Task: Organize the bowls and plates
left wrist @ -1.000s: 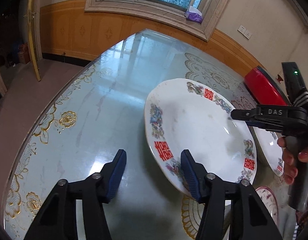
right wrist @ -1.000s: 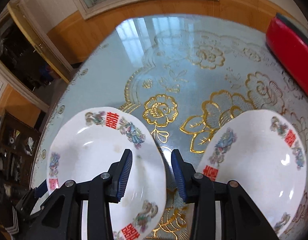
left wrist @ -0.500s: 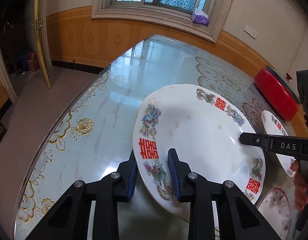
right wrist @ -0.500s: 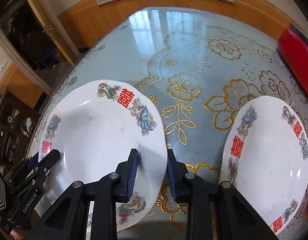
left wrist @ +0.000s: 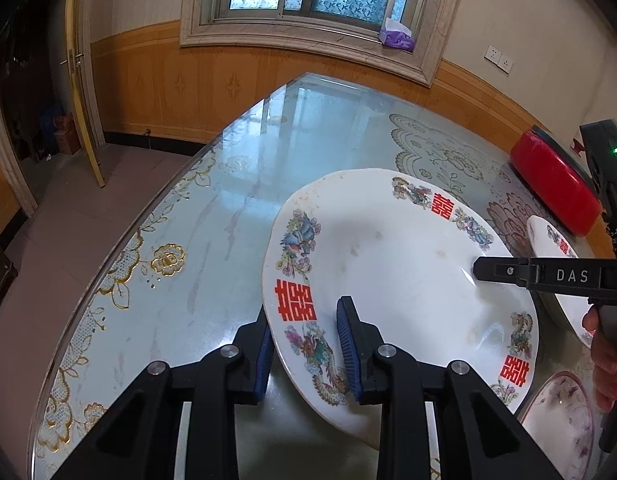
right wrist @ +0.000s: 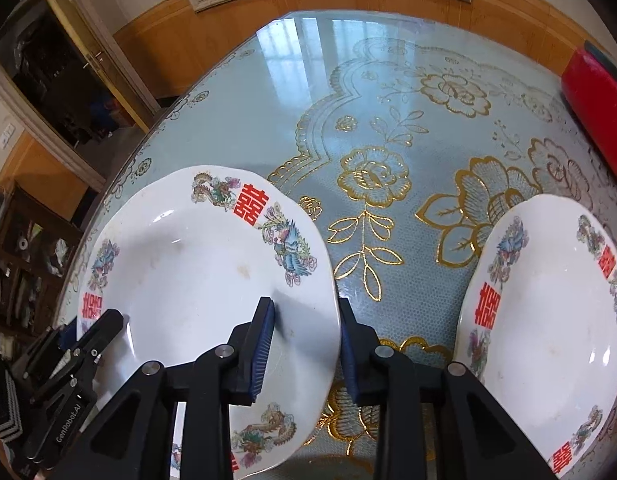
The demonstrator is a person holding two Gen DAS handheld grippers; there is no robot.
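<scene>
— What do our tongs hold?
— Both left gripper (left wrist: 306, 346) and right gripper (right wrist: 304, 350), nearly closed, clamp opposite rims of the plate (left wrist: 396, 280).
— Where is it?
— By the table's (left wrist: 236, 208) left edge.

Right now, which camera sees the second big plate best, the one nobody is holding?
The right wrist view: the second plate shows nearly whole on the table. The left wrist view catches only its sliver behind the right gripper.

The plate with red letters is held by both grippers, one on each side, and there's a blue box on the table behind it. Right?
Almost. The plate is held by both grippers, left and right, but the box is red, not blue. The left wrist view shows it.
</scene>
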